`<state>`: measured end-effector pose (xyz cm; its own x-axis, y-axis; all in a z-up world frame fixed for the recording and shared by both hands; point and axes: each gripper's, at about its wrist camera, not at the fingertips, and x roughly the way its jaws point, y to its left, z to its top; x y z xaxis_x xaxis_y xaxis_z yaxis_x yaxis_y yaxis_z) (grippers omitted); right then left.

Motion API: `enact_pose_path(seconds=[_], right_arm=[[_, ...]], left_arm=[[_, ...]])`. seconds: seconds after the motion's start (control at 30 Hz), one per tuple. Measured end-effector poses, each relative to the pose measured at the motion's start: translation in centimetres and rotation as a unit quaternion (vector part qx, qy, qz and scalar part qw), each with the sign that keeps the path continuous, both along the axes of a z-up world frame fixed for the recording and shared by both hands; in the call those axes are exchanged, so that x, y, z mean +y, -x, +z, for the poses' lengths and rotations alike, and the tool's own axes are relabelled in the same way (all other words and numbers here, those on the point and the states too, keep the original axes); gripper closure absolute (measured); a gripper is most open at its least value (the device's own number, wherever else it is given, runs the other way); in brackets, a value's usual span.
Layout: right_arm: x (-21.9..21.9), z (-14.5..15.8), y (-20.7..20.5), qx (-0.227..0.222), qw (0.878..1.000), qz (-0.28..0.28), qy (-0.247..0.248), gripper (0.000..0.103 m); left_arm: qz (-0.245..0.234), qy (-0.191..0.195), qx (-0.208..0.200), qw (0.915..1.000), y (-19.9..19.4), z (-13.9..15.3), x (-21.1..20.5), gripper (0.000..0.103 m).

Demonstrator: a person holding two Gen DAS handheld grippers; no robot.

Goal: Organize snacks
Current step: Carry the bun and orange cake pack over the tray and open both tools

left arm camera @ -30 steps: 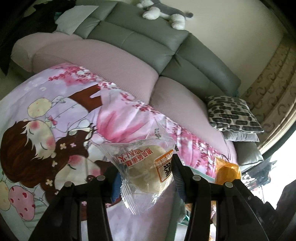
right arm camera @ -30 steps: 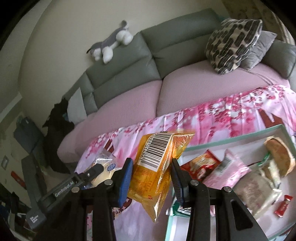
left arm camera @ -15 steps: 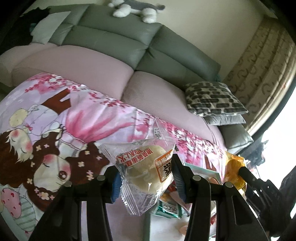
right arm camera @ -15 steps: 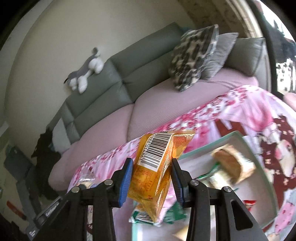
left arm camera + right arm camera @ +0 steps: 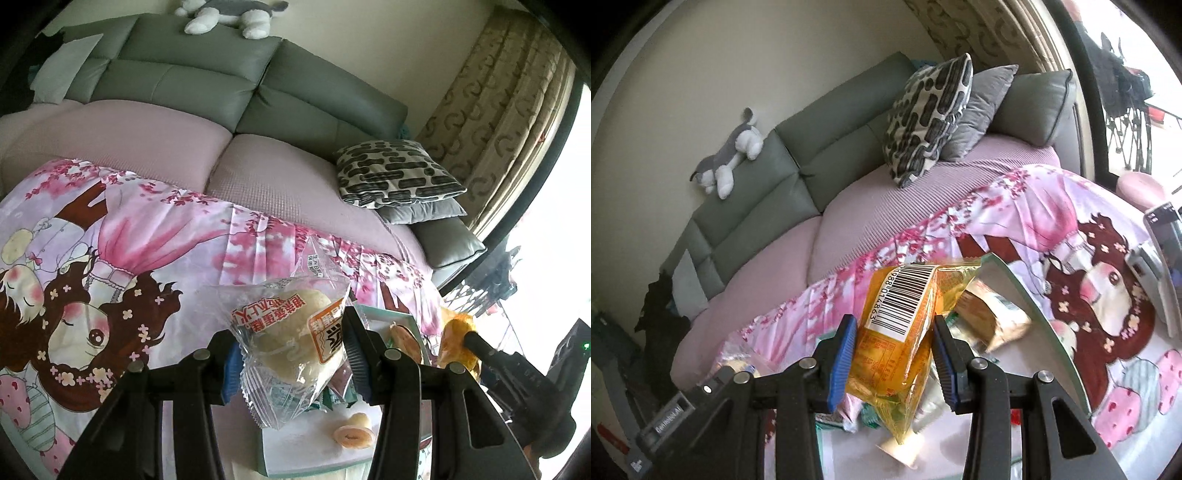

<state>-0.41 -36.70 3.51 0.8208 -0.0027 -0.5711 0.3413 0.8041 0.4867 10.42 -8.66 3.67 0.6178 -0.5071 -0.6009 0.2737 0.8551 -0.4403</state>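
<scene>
My left gripper (image 5: 291, 354) is shut on a clear bag with a pale bun (image 5: 291, 343), held in the air over the white tray (image 5: 306, 446) with a mint-green rim. My right gripper (image 5: 892, 354) is shut on an orange snack packet (image 5: 897, 332) with a barcode, also above the tray (image 5: 1027, 369). In the left wrist view the orange packet (image 5: 456, 341) and the other gripper show at the right. Several snack packs lie in the tray, among them a wrapped bread (image 5: 990, 317) and a small round cake (image 5: 354, 435).
The tray rests on a pink cartoon-print cloth (image 5: 110, 280) spread over a pink and grey sofa (image 5: 229, 103). Patterned and grey cushions (image 5: 934, 114) sit at the sofa's end, a plush toy (image 5: 731, 162) on its back. A grey device (image 5: 1163, 258) stands at the right.
Both grippers have swung sideways with their packets, from over the cloth's edge to above the tray. Grips have not changed.
</scene>
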Motion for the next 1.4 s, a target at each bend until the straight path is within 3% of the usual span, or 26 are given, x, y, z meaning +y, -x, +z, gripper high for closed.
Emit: enact_pose_path(seconds=[0.33, 0.8, 1.4], right_arm=[[-0.8, -2.3, 1.5, 0.052, 0.999, -0.012, -0.007, 0.060], [-1.9, -5.5, 2.6, 0.115, 0.993, -0.019, -0.024, 0.060], [-0.4, -7.7, 1.8, 0.143, 0.989, 0.006, -0.020, 0.058]], left_arm=[[-0.023, -0.010, 0.027, 0.9993, 1.5, -1.6, -1.3, 0.053], [-0.079, -0.057, 0.063, 0.9932, 4.3, -4.8, -5.5, 0.052], [-0.066, -0.067, 0.082, 0.9922, 3.9, -7.3, -5.8, 0.051]])
